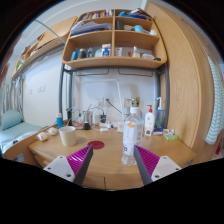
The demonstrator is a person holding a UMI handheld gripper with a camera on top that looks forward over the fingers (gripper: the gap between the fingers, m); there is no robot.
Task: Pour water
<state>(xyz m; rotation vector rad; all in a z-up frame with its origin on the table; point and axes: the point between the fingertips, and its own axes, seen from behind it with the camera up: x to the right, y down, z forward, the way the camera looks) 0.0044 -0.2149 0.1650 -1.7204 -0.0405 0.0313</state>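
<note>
A clear plastic water bottle (130, 131) with a white label stands upright on the wooden desk (112, 170), just beyond my fingertips and slightly right of the gap's middle. A pale green cup (67, 136) stands farther off to the left on the same desk. A small red round lid (94, 146) lies on the wood between cup and bottle. My gripper (112, 158) is open, its magenta pads (147, 160) spread wide, with nothing held between them.
Against the back wall stand a white spray bottle (149, 121), small jars and cables. A wooden shelf unit (112, 40) full of items hangs above. A radiator (216, 100) is on the right; a bed (12, 122) lies left.
</note>
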